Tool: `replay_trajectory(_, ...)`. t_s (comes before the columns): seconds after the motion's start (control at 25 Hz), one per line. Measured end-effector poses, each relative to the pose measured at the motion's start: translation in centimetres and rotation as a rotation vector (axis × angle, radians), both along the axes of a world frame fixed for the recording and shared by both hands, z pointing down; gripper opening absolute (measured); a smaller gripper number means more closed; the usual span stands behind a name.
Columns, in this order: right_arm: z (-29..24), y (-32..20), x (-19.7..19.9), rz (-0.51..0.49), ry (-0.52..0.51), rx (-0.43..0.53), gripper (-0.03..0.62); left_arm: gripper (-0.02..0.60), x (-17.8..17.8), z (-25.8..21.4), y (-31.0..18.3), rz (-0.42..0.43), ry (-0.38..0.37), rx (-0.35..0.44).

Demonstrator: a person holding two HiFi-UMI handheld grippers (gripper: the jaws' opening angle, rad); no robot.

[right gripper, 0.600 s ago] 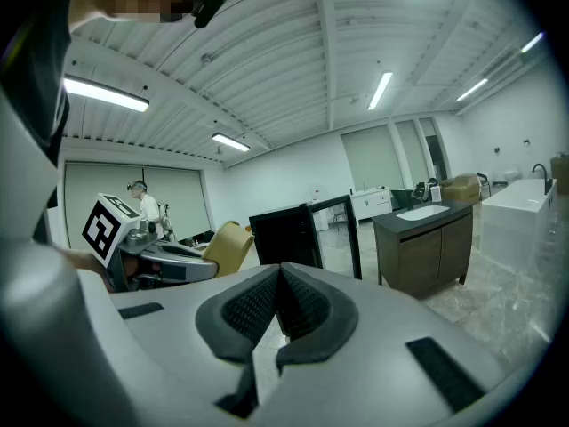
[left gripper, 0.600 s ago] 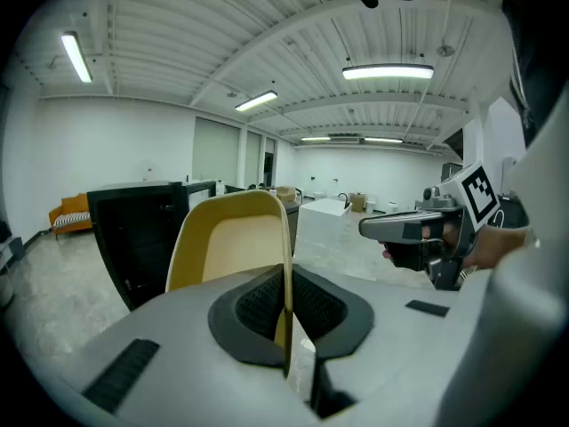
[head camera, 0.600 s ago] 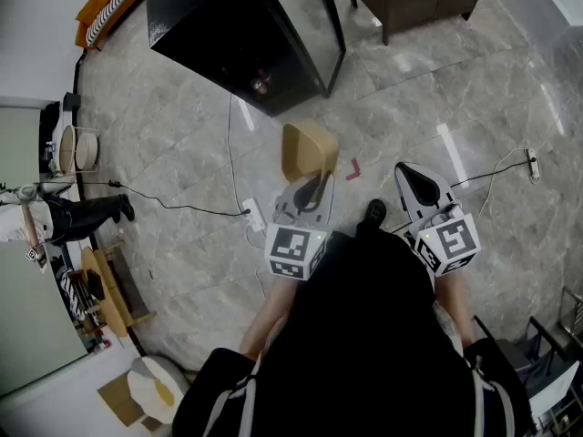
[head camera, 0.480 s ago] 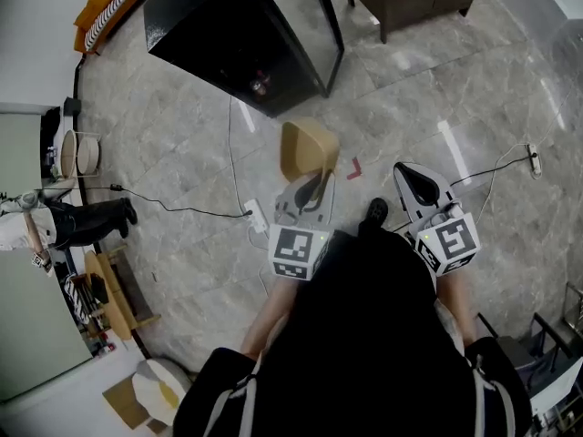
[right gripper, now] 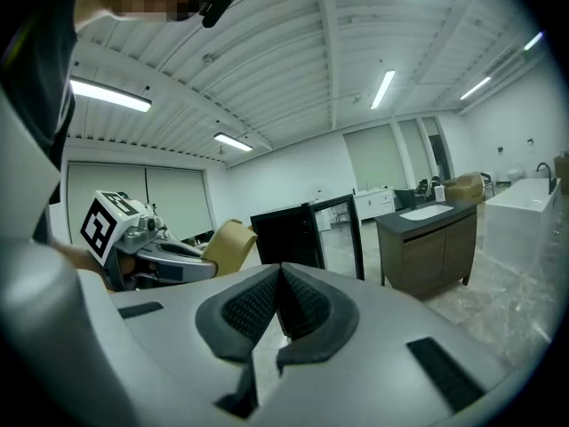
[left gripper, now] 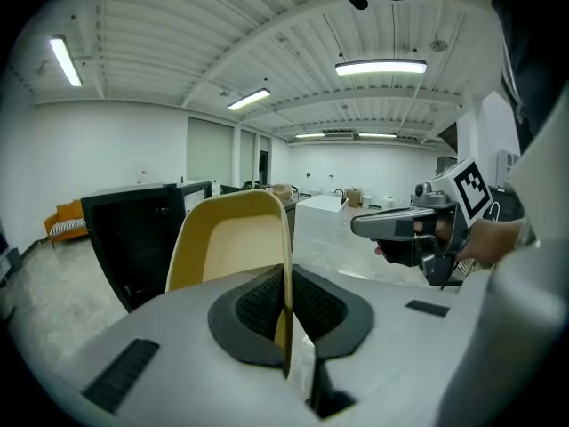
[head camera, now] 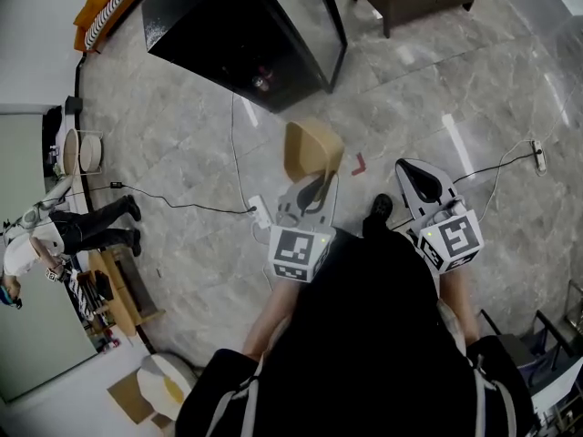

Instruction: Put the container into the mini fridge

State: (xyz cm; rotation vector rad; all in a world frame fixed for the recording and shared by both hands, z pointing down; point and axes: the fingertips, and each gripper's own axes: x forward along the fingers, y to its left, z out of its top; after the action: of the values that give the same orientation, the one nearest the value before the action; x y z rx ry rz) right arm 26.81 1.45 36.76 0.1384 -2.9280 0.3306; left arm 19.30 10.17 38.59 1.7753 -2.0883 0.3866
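Between the pressed-together pads of the left gripper (left gripper: 286, 323), one thin side wall of the tan, open-topped plastic container (left gripper: 233, 243) is pinched edge-on. The tub is thus carried just ahead of the jaws, above the grey marble floor (head camera: 182, 153) and well short of the black mini fridge (head camera: 219, 25), whose glass door (right gripper: 340, 234) stands open. The container is judged light, fairly stiff and smooth-walled, so a deep bite over the rim would be favoured against slipping or swinging. The right gripper (right gripper: 278, 305) is seen alongside with its jaws together on nothing.
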Motion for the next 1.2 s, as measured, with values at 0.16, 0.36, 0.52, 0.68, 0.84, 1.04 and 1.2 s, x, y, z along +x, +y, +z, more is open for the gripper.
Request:
replay_trajectory(0.16,1.0,0.1,-1.1,0.016,0.022,-0.036,0.018,0.04,-1.3,0.6,1.5,-0.028,0.001,-0.011)
replay_trajectory(0.36,2.1,1.4,-3.9,0.012,0.047,-0.103,0.018,0.04,-4.8,0.9,4.3,-0.074,0.069,0.005)
replay_trajectory(0.52,1.9,3.1,-7.2,0.023,0.043,-0.114,0.018,0.04,-9.2,1.0,6.9,-0.097,0.006,-0.006)
replay_trajectory(0.68,0.6,4.7,-11.0,0.057,0.031,-0.107,0.018,0.04,-13.0,0.2,8.9,-0.089,0.007,0.02)
replay_trajectory(0.84,-0.9,7.3,-16.0,0.075,0.007,-0.105,0.018,0.04,-17.7,-0.6,11.0,-0.055,-0.007,0.04)
replay_trajectory(1.04,-2.0,11.3,-22.1,0.078,-0.024,-0.15,0.018,0.04,-22.7,-1.7,14.1,-0.005,-0.013,0.103)
replay_trajectory(1.2,-1.8,14.5,-26.2,0.08,-0.008,-0.132,0.018,0.04,-26.8,-1.1,17.1,0.003,-0.005,0.095)
